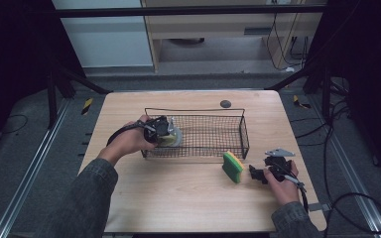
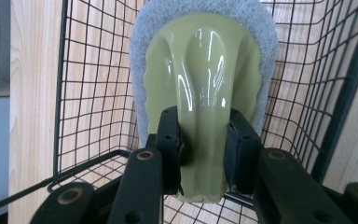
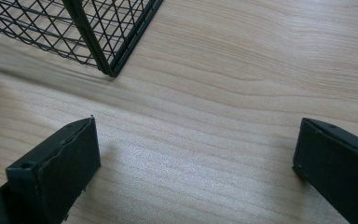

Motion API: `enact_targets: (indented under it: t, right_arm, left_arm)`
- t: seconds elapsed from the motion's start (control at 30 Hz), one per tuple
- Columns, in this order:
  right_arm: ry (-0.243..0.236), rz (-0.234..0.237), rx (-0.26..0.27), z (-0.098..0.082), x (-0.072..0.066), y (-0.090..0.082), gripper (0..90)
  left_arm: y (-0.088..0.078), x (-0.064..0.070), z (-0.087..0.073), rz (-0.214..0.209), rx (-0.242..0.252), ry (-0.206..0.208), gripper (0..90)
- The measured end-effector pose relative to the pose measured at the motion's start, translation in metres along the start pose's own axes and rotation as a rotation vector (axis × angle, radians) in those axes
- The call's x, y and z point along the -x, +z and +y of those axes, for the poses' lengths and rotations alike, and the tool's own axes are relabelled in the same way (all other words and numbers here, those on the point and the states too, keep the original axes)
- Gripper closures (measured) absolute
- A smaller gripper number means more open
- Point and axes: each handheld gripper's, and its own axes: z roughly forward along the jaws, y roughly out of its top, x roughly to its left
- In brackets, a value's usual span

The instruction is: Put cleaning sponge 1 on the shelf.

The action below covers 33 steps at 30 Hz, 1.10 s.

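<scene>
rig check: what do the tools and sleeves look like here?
Left tool: black, two flat rectangular jaw pads on bars with brass-coloured pivot pins, black cable looping back from it. Right tool: black, blocky pads, grey three-cornered plate on top, black cable trailing off. Both sleeves are dark grey denim-like fabric.

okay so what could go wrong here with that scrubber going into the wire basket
The left gripper pinches only the glossy, tapering handle of the scrubber, so it might slip or twist. The scrubber's white pad sits close to the wire basket mesh and could snag on it. The green and yellow sponge stands on edge beside the basket; a nudge might topple it.
</scene>
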Motion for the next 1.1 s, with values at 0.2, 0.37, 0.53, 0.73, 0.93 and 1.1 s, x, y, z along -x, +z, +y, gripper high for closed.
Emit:
enact_targets:
  t: [0.2, 0.37, 0.53, 0.73, 0.93, 1.1]
  right_arm:
    - [0.0, 0.0, 0.0, 0.0, 0.0, 0.0, 0.7]
    - [0.0, 0.0, 0.0, 0.0, 0.0, 0.0, 0.7]
    - [0.0, 0.0, 0.0, 0.0, 0.0, 0.0, 0.7]
    - [0.0, 0.0, 0.0, 0.0, 0.0, 0.0, 0.7]
    - [0.0, 0.0, 0.0, 0.0, 0.0, 0.0, 0.7]
    - [0.0, 0.0, 0.0, 0.0, 0.0, 0.0, 0.7]
  left_arm:
    - [0.003, -0.002, 0.001, -0.006, 0.008, -0.012, 70.1]
    - [0.007, -0.003, 0.003, -0.031, 0.014, -0.022, 69.9]
    - [0.013, -0.003, 0.007, -0.043, 0.009, -0.023, 69.9]
    - [0.017, -0.004, 0.009, -0.04, 0.004, -0.036, 69.5]
    - [0.016, -0.005, 0.008, -0.039, 0.009, -0.042, 69.4]
    - [0.015, -0.006, 0.007, -0.041, 0.018, -0.058, 69.2]
